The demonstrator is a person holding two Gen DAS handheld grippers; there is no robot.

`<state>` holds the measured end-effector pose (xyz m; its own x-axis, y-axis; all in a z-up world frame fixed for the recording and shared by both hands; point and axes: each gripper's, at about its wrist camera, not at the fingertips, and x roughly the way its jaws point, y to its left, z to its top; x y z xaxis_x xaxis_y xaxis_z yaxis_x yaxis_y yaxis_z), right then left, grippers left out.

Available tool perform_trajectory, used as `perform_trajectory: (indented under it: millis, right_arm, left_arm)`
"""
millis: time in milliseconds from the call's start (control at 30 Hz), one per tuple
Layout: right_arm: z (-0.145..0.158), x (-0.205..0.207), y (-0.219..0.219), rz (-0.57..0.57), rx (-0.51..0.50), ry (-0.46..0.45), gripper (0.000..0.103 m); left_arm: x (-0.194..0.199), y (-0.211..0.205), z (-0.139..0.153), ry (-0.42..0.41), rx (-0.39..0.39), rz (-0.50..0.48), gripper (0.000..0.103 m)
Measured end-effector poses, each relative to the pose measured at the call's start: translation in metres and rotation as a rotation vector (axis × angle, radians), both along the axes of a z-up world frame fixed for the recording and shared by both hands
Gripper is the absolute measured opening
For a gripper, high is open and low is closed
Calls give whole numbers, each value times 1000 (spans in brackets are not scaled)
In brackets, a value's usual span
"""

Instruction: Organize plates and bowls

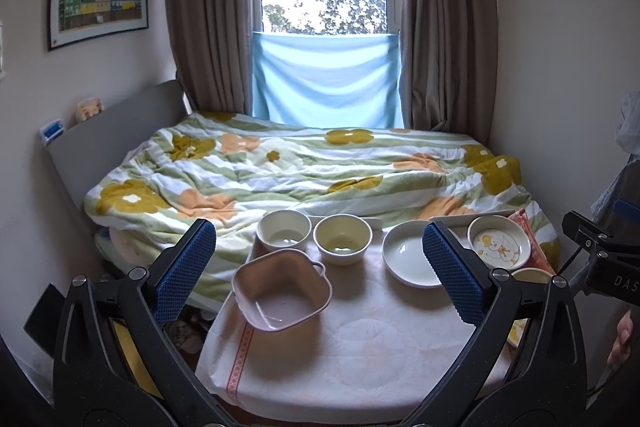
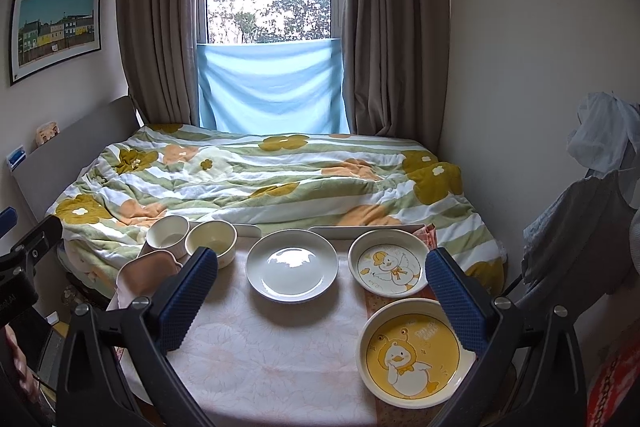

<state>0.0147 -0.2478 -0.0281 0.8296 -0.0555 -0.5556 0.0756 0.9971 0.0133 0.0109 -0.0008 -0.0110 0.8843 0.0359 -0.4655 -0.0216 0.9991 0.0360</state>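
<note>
From your left wrist view, your left gripper [image 1: 320, 267] hangs above the cloth-covered table [image 1: 360, 347] with its blue-padded fingers [image 1: 184, 267] spread wide and holding nothing. Between them sit a pink square bowl with handles [image 1: 282, 289] nearest you, a white round bowl [image 1: 283, 229] and a cream round bowl [image 1: 343, 238] side by side behind it, and a plain white plate [image 1: 412, 255] to their right.

From your right wrist view, your right gripper [image 2: 320, 291] is likewise wide apart and empty. A white duck-print plate [image 2: 389, 263] stands right of the plain plate, and a yellow duck-print plate [image 2: 416, 353] lies nearer you, its right rim hidden by the right finger.
</note>
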Motion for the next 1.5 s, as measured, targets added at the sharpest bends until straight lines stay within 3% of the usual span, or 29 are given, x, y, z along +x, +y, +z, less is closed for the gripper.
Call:
perform_trajectory:
  millis: [100,300,467,667,833,933,1067,1133,1200,1433,1500]
  right_arm:
    - [-8,-3,-7,-29,24,27,103]
    - [-53,-19,-47,-179,90,129,103]
    - [-109,-40,-101,-308,172,236,103]
    - [-173,-54,-168,-387,357,318,102]
    - [-222,-50,-211,-382,542,369,71]
    - [-239,-42,-226,-354,591,385,58]
    - [-252,-29,-237,-314,618,406,44]
    - [-256,-23,-242,-297,632,412,32]
    - [-260,-17,-247,-281,637,409,29]
    - [-267,-4,-256,-269,650,407,17]
    - [-268,-3,-259,-275,655,408,14]
  left_arm:
    - [11,-6,-8,50,22,-42,103]
    - [45,-47,-57,236,-8,-284,103]
    - [70,-116,-114,404,1,-451,103]
    - [98,-204,-185,576,19,-614,103]
    - [123,-256,-239,706,29,-675,102]
    - [133,-279,-261,755,46,-692,99]
    - [146,-300,-285,813,60,-702,79]
    - [152,-307,-294,838,67,-700,69]
    - [155,-311,-298,848,65,-702,57]
    - [167,-319,-303,854,56,-698,35]
    - [169,-318,-301,864,32,-706,24]
